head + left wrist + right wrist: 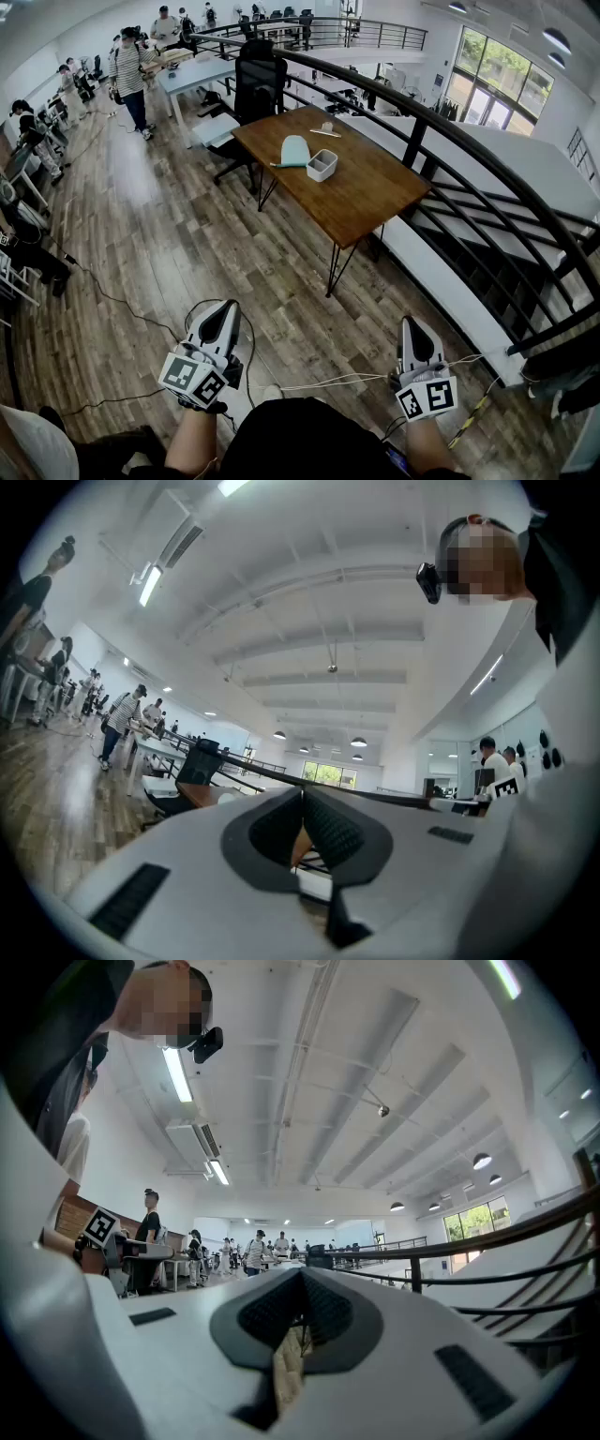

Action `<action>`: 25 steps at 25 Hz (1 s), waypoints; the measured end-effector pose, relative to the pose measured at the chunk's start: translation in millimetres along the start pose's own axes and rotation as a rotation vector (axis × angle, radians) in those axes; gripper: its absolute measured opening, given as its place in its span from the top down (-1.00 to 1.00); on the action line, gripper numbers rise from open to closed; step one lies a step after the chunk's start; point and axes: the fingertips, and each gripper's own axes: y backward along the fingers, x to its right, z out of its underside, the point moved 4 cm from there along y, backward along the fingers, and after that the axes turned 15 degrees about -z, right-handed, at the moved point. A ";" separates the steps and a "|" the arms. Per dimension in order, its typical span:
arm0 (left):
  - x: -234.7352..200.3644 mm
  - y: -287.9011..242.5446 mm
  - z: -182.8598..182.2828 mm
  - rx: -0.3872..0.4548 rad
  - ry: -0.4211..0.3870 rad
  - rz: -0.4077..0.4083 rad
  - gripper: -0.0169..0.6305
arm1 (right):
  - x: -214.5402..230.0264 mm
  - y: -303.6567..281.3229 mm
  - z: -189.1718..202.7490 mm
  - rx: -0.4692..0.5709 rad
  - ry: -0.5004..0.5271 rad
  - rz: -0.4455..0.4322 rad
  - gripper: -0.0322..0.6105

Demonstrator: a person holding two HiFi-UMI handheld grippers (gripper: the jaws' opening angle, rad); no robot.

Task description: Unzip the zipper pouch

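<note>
The 2 claws are shut with nothing between their pads. The left claw [228, 314] and right claw [413, 328] hang low before the person's waist, pointing forward over the wooden floor [187, 244]. That looks like a resting carry, since nothing is within reach. The pale green pouch [295, 150], probably the zipper pouch, lies well ahead on the brown desk [375, 187], just beside a small grey bin [322, 165]. Unzipping has not begun, and the person would need to walk over before starting.
</note>
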 end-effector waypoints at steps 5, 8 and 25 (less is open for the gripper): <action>3.7 0.5 0.7 0.006 0.001 -0.005 0.90 | -0.5 0.3 3.5 -0.011 -0.006 -0.018 0.92; 7.9 1.3 2.6 0.004 0.006 -0.010 0.91 | 1.1 1.8 4.8 -0.011 -0.012 -0.022 0.92; 41.7 9.0 3.6 -0.003 0.007 -0.013 0.91 | 9.9 19.3 -7.3 0.079 -0.103 -0.056 0.91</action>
